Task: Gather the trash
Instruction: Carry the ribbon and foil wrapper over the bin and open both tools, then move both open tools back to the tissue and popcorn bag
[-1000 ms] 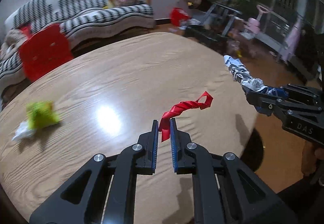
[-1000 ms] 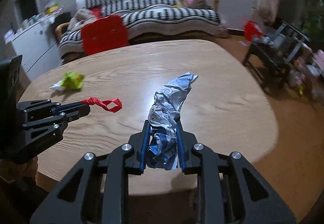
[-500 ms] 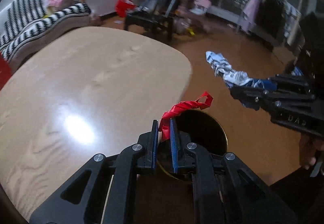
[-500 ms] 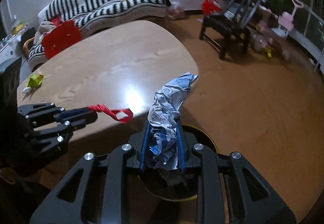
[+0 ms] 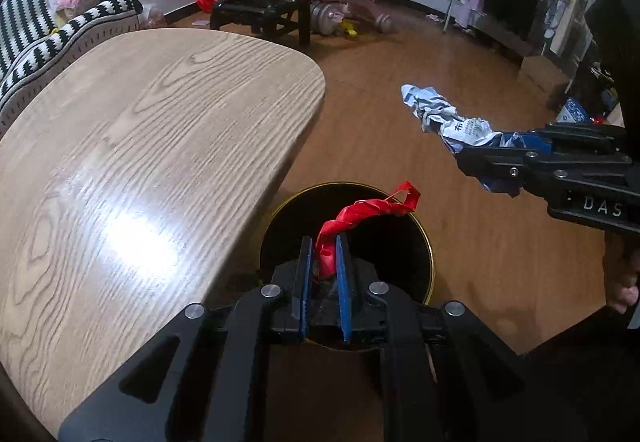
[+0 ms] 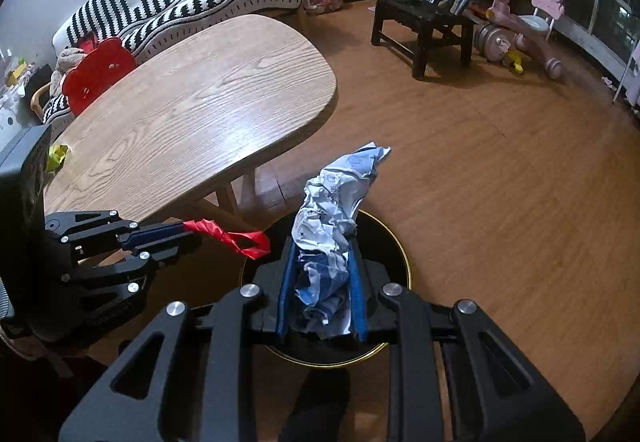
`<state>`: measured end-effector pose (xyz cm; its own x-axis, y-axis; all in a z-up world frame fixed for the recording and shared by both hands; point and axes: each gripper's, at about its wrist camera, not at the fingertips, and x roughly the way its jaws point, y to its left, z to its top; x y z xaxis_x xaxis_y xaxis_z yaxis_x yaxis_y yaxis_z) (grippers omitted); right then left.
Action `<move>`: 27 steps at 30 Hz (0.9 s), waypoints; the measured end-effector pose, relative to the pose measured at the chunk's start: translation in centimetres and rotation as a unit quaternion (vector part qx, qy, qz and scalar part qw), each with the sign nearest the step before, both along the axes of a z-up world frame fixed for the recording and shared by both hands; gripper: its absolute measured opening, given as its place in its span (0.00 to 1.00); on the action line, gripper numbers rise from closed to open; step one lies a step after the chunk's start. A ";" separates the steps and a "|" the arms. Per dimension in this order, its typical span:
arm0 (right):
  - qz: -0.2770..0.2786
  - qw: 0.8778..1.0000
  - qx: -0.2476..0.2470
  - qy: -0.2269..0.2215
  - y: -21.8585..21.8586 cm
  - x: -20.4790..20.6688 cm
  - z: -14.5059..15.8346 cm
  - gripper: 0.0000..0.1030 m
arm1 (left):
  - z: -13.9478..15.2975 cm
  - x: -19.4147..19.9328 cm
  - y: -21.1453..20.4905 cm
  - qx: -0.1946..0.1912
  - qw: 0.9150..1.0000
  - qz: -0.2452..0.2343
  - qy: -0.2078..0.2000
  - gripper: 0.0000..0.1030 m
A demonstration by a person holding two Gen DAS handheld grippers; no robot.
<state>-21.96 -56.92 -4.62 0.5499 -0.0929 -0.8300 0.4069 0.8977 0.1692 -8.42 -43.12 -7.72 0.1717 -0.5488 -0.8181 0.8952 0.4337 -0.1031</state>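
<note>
Hovering above the black bin on the floor, both grippers carry trash at the drop step. The left gripper has its jaws nearly closed on a twisted red wrapper; the right gripper is clamped on a crumpled blue-and-white wrapper. Next, I judge, each must spread its jaws over the bin's mouth. The table edge sits just beside the bin; bare floor lies open on the far side. A yellow-green scrap remains on the table.
</note>
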 end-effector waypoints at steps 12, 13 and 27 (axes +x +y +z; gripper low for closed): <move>-0.003 1.000 0.011 0.012 0.0 0.7 -0.4 0.55 | -1.0 -0.3 -1.5 0.011 1.000 -0.021 0.007 0.34; -0.003 1.000 0.007 0.009 0.0 0.6 -0.3 0.60 | -1.1 -0.6 -1.6 0.011 1.000 -0.021 0.005 0.46; 0.023 0.999 -0.002 -0.028 2.9 2.7 3.0 0.60 | 2.2 0.3 2.0 -0.034 0.999 0.015 -0.012 0.89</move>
<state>-19.24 -54.06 -1.64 0.5992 -0.0694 -0.7976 0.3556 0.9157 0.1875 -8.14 -41.15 -5.50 0.2069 -0.5972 -0.7749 0.8847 0.4524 -0.1124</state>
